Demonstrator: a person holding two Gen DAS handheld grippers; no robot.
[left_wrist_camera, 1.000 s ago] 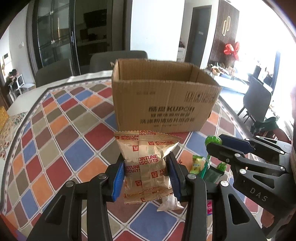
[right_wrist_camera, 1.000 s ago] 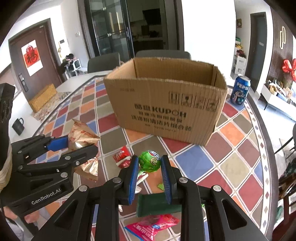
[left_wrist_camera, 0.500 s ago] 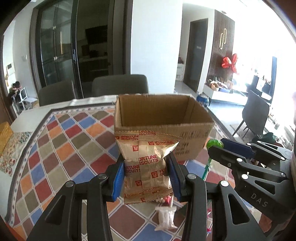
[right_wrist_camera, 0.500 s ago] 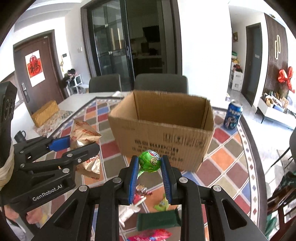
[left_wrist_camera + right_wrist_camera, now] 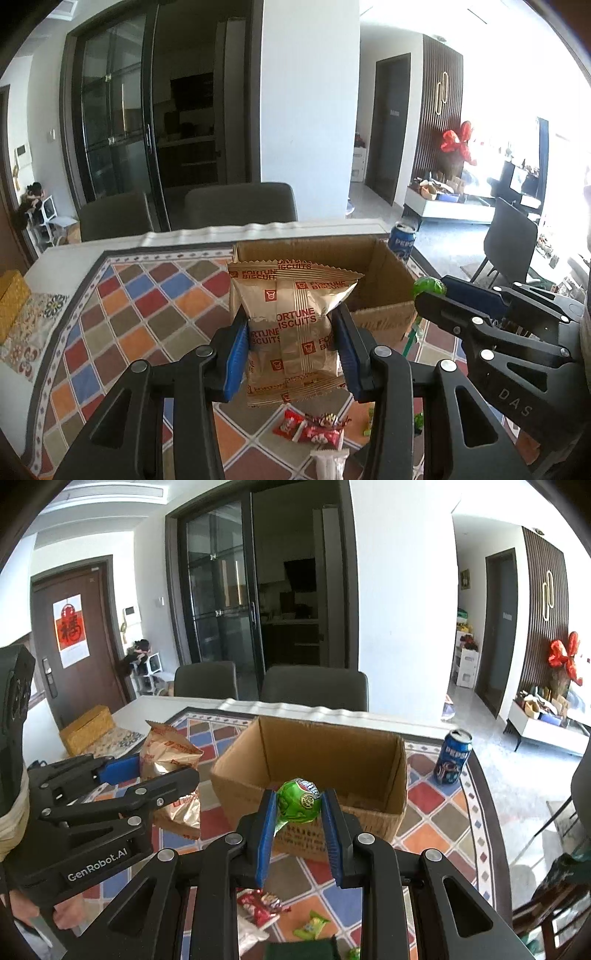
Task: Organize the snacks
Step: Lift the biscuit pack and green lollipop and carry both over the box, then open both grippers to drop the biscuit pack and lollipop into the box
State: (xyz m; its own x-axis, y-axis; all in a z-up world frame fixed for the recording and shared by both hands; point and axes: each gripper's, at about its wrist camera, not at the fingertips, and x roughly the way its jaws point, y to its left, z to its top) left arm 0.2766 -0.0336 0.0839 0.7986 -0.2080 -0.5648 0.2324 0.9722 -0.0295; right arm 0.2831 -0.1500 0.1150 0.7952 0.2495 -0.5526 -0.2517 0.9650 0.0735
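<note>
Left gripper [image 5: 291,354] clamped on biscuit packet [image 5: 291,325], right gripper [image 5: 299,827] clamped on green lollipop [image 5: 298,800], both near side of open cardboard box [image 5: 310,746]. Checkered tablecloth [image 5: 122,325]; Pepsi can [image 5: 452,757] right of box; grey chairs [image 5: 314,686] behind.

Bright daylight from right, windows blown out; strong fisheye bending, dark vignette corners; focus sharp.

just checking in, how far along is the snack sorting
Midway. Something dark already lies inside the open cardboard box. In hand: left gripper clamps the tan Fortune Biscuits packet, right gripper the green lollipop. Red wrapped candies remain on the table.
</note>
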